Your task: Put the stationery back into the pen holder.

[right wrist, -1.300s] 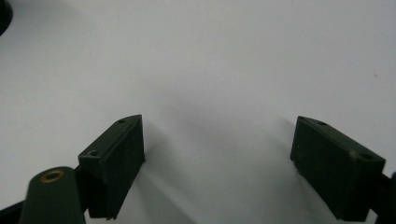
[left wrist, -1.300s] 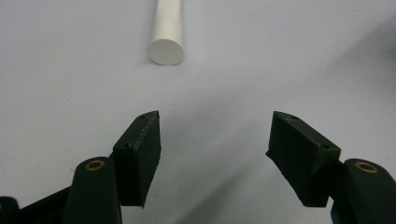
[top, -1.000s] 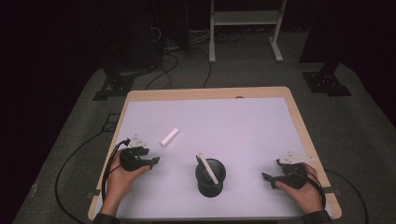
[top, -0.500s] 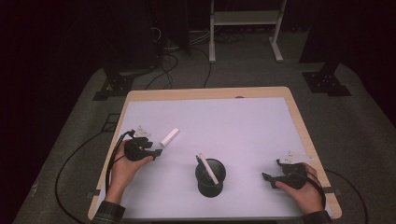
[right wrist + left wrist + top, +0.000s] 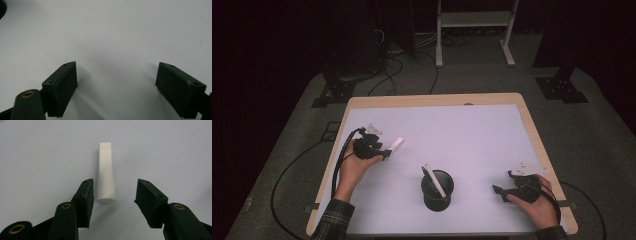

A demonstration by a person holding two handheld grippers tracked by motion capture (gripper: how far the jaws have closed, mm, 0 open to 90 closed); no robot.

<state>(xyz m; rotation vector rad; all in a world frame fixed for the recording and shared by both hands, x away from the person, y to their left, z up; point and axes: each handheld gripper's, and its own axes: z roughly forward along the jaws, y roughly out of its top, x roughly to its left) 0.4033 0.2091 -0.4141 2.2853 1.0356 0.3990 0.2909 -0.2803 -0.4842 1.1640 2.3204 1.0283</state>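
The matte white bench (image 5: 472, 130) has a pale wooden rim. A round black cup (image 5: 437, 190) stands near its front. The left gripper (image 5: 113, 192), fingers spread, has advanced to straddle a smooth, flat white stick (image 5: 105, 172). The right gripper (image 5: 116, 82) stays parked, fingers wide apart.

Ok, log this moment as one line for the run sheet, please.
left tongs: open, straddling near end of white stick, no contact | right tongs: open, idle over table | black cup: holds another white stick
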